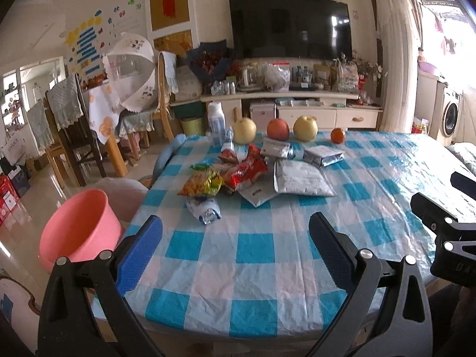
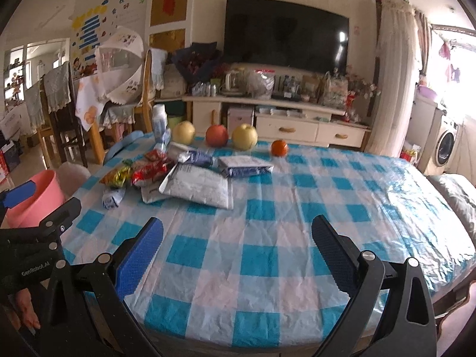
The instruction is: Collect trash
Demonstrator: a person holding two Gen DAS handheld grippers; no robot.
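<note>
Indoors, living room: table (image 1: 267, 253) under blue-white checked plastic cloth, near half bare, open room up to front edge. Pink plastic basin (image 1: 74, 232) off table's left edge, inside not visible. Trash clustered far left of centre: grey mailer bag (image 1: 300, 180), red snack wrappers (image 1: 247, 169), yellow-orange chip bag (image 1: 202, 183), crumpled blue-white wrapper (image 1: 205, 209). Fruit row behind: two pears, apple (image 1: 278, 128), tangerine (image 1: 338, 135). Left gripper (image 1: 235, 253) spread wide, empty, above near edge. Right gripper (image 2: 238, 253) likewise wide apart, empty.
</note>
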